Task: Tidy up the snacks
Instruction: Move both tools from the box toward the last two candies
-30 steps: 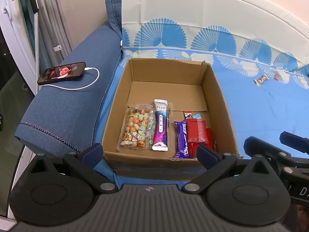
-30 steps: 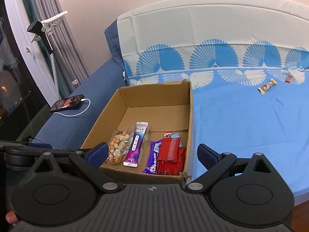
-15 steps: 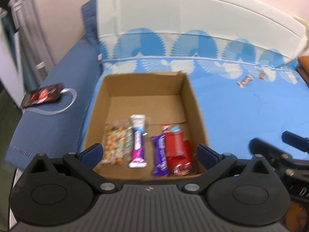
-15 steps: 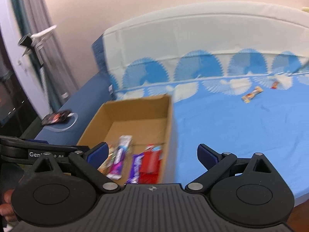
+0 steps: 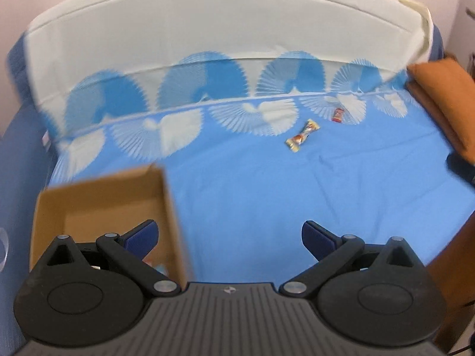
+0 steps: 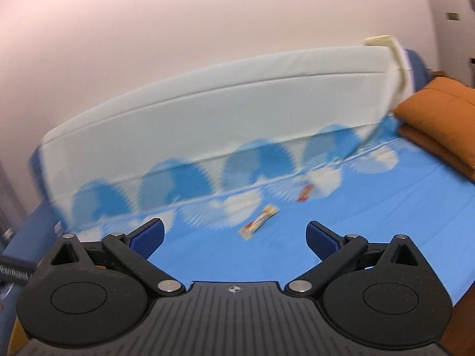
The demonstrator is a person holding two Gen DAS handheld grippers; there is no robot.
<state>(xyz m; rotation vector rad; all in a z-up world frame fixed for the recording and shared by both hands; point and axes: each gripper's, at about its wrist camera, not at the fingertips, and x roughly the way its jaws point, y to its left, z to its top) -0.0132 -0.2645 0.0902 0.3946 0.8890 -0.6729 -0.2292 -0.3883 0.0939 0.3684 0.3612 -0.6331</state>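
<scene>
At the near edge of both wrist views, the left gripper (image 5: 228, 237) and the right gripper (image 6: 234, 235) are hovering over the bed (image 5: 267, 195), each with its jaws spread wide and gripping nothing. The left gripper is sitting level, its left blue fingertip (image 5: 142, 235) overlapping the cardboard box (image 5: 98, 195); the right gripper is looking along the sheet toward the headboard (image 6: 222, 118).

The cardboard box is lying open at the near left of the bed; its lower part is being hidden by the gripper body, so the contents are showing only as small coloured scraps that cannot be identified. Further out on the blue sheet, a yellow-and-orange wrapped candy (image 5: 302, 138) (image 6: 257, 221) is lying flat and angled. Just beyond it, near the fan-pattern border, a smaller red wrapped candy (image 5: 337, 115) (image 6: 305, 193) is lying well apart from the box. An orange folded blanket (image 5: 442, 95) is resting at the far right edge. Both views are motion-blurred, so the wrapper print is unreadable.
</scene>
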